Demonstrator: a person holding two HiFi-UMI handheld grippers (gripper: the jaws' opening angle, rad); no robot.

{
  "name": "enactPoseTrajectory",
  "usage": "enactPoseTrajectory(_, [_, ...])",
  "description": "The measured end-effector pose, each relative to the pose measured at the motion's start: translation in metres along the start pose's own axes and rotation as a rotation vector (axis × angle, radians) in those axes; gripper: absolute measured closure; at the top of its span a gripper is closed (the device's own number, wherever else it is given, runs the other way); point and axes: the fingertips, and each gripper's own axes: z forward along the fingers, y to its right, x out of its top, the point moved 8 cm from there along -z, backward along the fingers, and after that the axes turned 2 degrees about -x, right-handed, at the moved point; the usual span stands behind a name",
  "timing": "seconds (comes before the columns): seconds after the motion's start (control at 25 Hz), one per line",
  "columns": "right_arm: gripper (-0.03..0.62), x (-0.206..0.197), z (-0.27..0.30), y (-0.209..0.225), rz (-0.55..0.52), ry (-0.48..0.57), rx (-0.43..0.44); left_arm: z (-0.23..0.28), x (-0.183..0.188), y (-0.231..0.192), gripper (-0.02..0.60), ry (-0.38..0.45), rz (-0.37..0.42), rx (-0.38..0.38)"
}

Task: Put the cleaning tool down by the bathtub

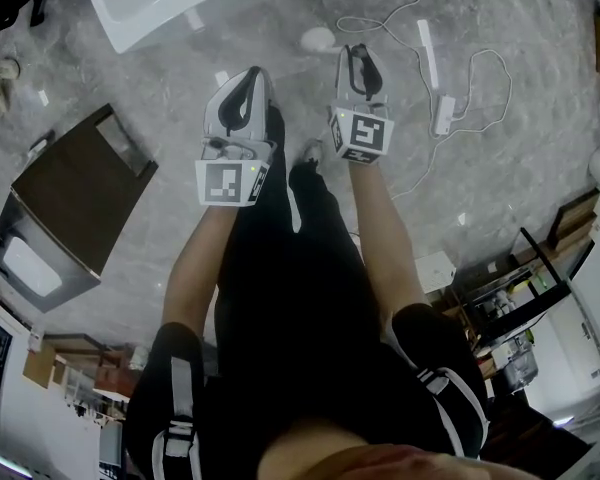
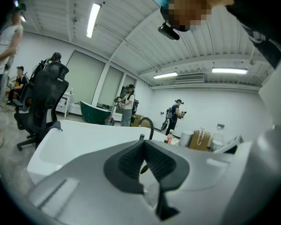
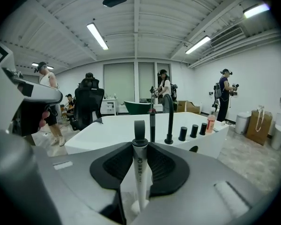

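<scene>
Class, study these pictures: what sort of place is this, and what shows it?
Probably a big open test hall, not a home bathroom: a white bathtub with a black tap stands near an office chair, and other people stand about behind it.

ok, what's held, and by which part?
Right tongs clamp the cleaning tool by its white handle, just below the dark cap. Left tongs shut, empty.

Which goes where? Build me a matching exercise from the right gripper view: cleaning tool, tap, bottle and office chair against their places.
1 cleaning tool
2 black tap
3 orange bottle
4 office chair

A beyond the white bathtub's left end
B between the right gripper's jaws
C on the bathtub rim, left of three knobs
D at the bathtub's right end

Pairs: 1-B, 2-C, 3-D, 4-A
</scene>
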Motion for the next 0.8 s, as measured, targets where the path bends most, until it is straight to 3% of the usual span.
enactPoseTrajectory(0.2, [0.496, -0.038, 0.026, -0.001, -0.004, -0.036, 0.000, 0.020, -0.023, -0.012, 0.572, -0.004, -0.006, -0.027])
enactPoseTrajectory(0.48, [0.497, -0.090, 0.068, -0.001, 0.001, -0.086, -0.022, 0.047, -0.065, -0.029, 0.572, -0.062, 0.049, -0.065])
enactPoseTrajectory(0.8, [0.497, -0.136, 0.099, -0.002, -0.007, -0.138, -0.032, 0.059, -0.111, -0.038, 0.572, -0.089, -0.017, -0.032])
